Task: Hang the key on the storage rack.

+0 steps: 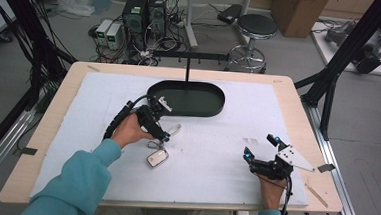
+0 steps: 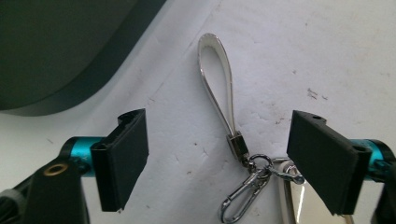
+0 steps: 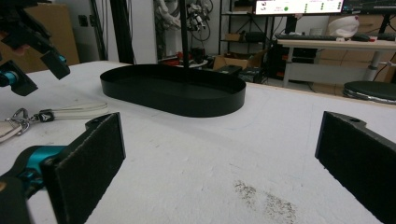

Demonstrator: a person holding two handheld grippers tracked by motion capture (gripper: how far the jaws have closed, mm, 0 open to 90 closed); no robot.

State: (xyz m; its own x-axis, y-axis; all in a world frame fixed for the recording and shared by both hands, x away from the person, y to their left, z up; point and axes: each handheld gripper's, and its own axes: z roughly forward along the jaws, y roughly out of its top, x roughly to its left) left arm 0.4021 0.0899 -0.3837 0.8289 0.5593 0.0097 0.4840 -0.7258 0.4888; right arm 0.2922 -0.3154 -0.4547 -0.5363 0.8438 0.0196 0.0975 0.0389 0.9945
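Note:
A keychain lies on the white mat: a white strap loop (image 1: 173, 130), a metal clasp, and a white fob (image 1: 157, 158). My left gripper (image 1: 165, 137) points down over it and is open. In the left gripper view its jaws straddle the strap's metal end (image 2: 236, 144) and the carabiner (image 2: 243, 196) without touching either. The strap (image 2: 218, 79) runs away from the jaws. My right gripper (image 1: 259, 146) rests near the front right of the mat, open and empty (image 3: 219, 158). The right gripper view also shows the strap (image 3: 77, 111) and the left gripper (image 3: 39, 74) at far left.
A black oval tray (image 1: 213, 109) sits at the back middle of the mat, just beyond the keychain, with a thin black post (image 1: 187, 69) behind it. A dark smudge (image 3: 261, 198) marks the mat. Off the table are a stool (image 1: 256, 29), computers and black frame posts.

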